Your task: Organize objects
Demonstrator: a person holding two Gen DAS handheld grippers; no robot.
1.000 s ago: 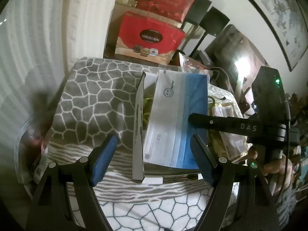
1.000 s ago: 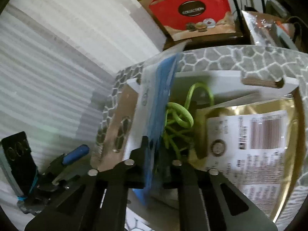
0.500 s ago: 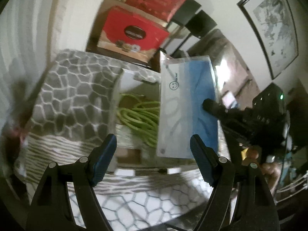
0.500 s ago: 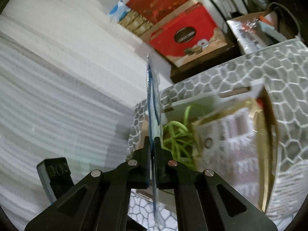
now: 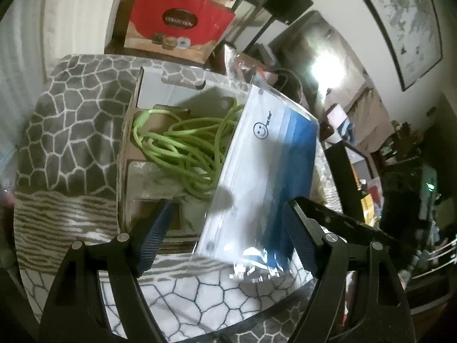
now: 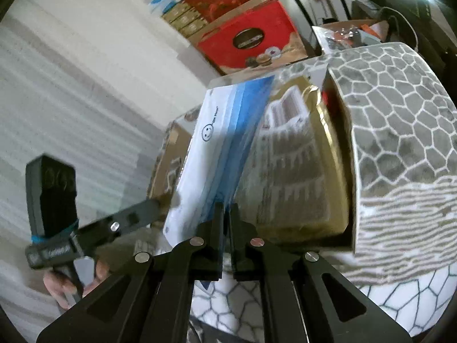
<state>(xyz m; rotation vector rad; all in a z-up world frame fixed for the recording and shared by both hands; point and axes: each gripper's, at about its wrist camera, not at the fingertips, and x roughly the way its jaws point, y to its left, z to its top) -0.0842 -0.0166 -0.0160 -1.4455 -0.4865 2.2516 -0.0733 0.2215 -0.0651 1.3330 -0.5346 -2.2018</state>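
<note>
Two grippers are showing. The right gripper (image 6: 226, 223) is pinching the bottom edge of a clear pack of blue and white face masks (image 6: 220, 154), with its black fingers (image 6: 214, 237) squeezed almost together on it. The left gripper (image 5: 227, 234) is spreading its blue-padded fingers (image 5: 155, 234) wide apart and is holding nothing; the mask pack (image 5: 265, 171) is sitting between them in that view, but I cannot tell if a pad is touching it. The pack is tilting over an open cardboard box (image 5: 134, 108) that is resting on a grey patterned blanket (image 5: 68, 131). Only the left wrist view is showing the green cord (image 5: 185, 148) tangled inside the box. Only the right wrist view is showing a gold packet with print (image 6: 294, 171) lying in the box beside the pack, and the person's left hand (image 6: 74, 283) gripping the other tool.
</note>
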